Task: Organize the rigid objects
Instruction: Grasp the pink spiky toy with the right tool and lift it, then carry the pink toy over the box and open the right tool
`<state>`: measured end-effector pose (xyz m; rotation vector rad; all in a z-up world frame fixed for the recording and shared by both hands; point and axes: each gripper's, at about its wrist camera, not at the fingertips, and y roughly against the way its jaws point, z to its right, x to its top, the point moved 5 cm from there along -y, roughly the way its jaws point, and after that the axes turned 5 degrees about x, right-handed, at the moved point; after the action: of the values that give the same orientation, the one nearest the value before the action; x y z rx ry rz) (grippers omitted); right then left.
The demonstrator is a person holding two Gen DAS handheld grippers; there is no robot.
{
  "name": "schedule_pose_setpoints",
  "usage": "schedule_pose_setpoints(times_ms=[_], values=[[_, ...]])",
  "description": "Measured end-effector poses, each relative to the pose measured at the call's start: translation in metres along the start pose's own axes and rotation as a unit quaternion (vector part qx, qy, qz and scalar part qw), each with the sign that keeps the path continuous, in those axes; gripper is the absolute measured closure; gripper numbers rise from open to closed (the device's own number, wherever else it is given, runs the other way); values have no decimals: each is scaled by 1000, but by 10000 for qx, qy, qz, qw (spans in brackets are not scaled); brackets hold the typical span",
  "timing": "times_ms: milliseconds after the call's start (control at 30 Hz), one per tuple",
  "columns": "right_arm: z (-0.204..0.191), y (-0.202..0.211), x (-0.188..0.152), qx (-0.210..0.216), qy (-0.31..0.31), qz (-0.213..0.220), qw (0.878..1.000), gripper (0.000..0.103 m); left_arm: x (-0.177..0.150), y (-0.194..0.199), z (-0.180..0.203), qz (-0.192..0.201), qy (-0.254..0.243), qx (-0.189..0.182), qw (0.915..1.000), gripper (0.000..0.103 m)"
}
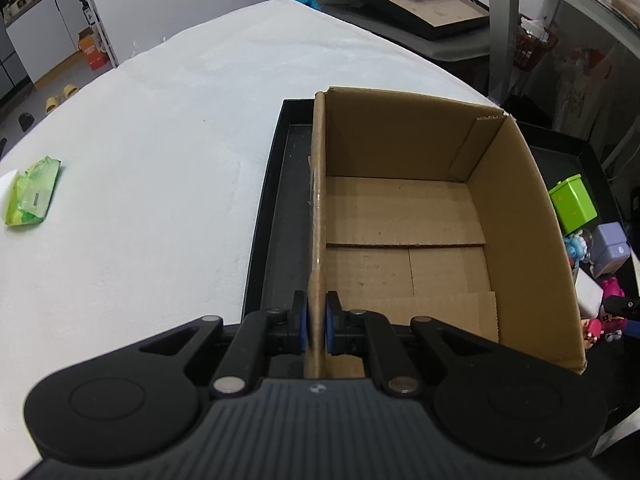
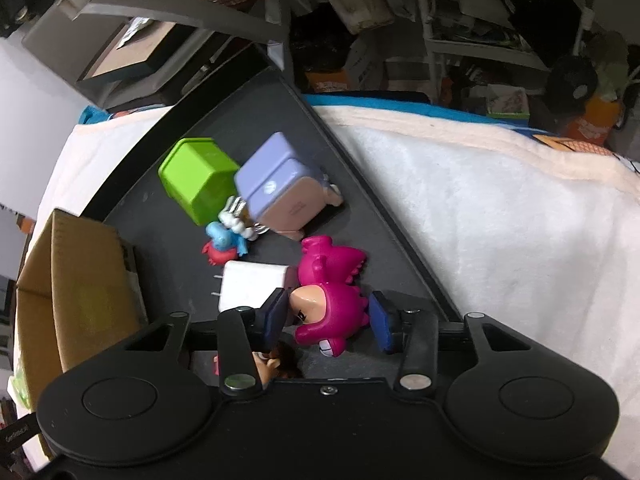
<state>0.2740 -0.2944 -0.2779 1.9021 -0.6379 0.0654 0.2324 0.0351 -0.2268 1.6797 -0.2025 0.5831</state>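
An open cardboard box (image 1: 520,220) stands in a black tray (image 1: 276,200) on the white cloth. My left gripper (image 1: 316,320) is shut on the box's near left wall, one blue pad on each side of the card. In the right wrist view, a pink dinosaur figure (image 2: 332,280) lies on the tray floor (image 2: 160,240). My right gripper (image 2: 328,312) is shut on it, its pads against the face and the spiky back. Beside the figure lie a white charger (image 2: 252,284), a purple cube (image 2: 276,184), a green cube (image 2: 196,176) and a small blue and red figure (image 2: 224,244).
A green wipes packet (image 1: 34,192) lies at the far left of the white cloth (image 1: 160,160). A brown-haired figure (image 2: 276,360) sits partly hidden under my right gripper. The box (image 2: 68,280) is at the left of the toys. Cluttered shelves (image 2: 440,20) stand beyond the table edge.
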Motion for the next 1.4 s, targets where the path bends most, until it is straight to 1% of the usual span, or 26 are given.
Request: schedule_pose_setpoints(times_ms=[200, 433, 633, 867, 967, 1167, 1400], values=[[-7, 15, 1, -15, 24, 207, 9998, 60, 0, -3, -9, 61, 123, -158, 9998, 95], [-28, 34, 0, -129, 348, 385, 9986, 60, 1, -1, -16, 104, 332, -341, 9988, 93], [-49, 51, -3, -191, 544, 535, 9969, 60, 2, 3, -25, 153, 556, -346, 9977, 92], [-82, 66, -6, -131, 789, 694, 9944, 60, 2, 3, -29, 85, 687, -438, 9966, 92], [-98, 71, -8, -88, 922, 751, 9929, 60, 3, 1, -30, -4, 723, -560, 9958, 91], [-133, 81, -13, 109, 1262, 855, 9883, 60, 4, -1, -33, -24, 769, -623, 9951, 91], [-162, 85, -20, 104, 1514, 900, 9843, 60, 3, 0, -37, -30, 790, -717, 9943, 91]])
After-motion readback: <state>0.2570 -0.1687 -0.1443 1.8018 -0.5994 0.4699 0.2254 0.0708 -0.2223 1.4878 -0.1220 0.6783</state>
